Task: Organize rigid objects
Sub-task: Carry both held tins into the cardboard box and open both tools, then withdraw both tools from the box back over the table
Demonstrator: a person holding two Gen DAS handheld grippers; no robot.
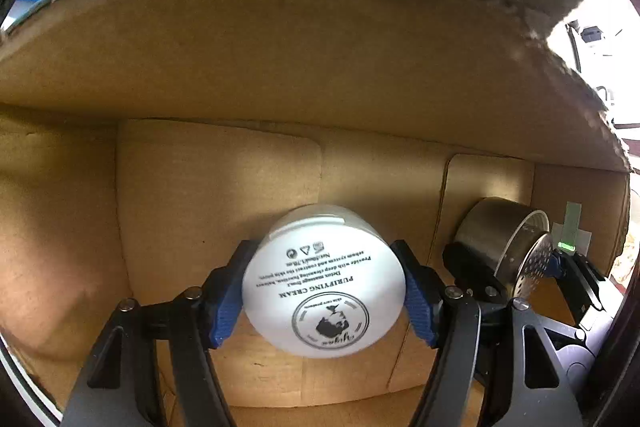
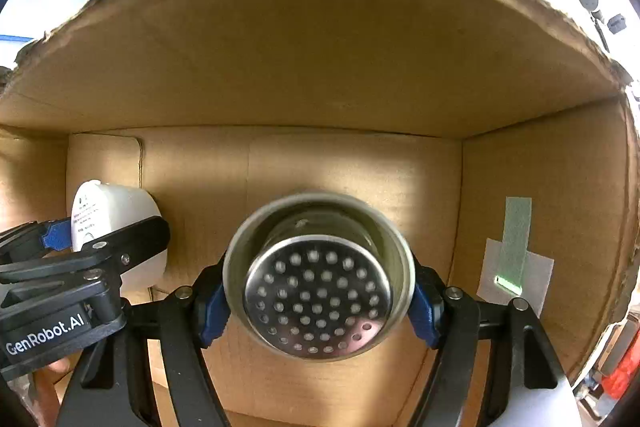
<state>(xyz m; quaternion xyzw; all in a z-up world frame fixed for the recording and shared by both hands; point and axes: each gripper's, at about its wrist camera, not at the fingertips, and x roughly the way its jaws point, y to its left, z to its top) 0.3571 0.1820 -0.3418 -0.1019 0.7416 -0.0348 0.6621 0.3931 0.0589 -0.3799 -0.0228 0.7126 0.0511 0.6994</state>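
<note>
Both grippers reach down into a cardboard box (image 1: 280, 39). My left gripper (image 1: 324, 291) is shut on a white cream jar (image 1: 320, 287) with black print on its base; the blue pads press on both sides. My right gripper (image 2: 318, 295) is shut on a steel cup (image 2: 320, 283) that carries a perforated metal strainer disc (image 2: 318, 291) in its mouth. In the left wrist view the steel cup (image 1: 504, 239) shows at the right, in the other gripper. In the right wrist view the white jar (image 2: 116, 215) and the left gripper's black finger (image 2: 120, 243) show at the left. Whether either object touches the box floor I cannot tell.
The box floor (image 2: 320, 163) is bare brown cardboard with flap seams. Its far wall (image 2: 320, 47) has a ragged torn top edge. Green and white tape (image 2: 514, 259) sticks on the right wall. A bright room lies beyond the rim.
</note>
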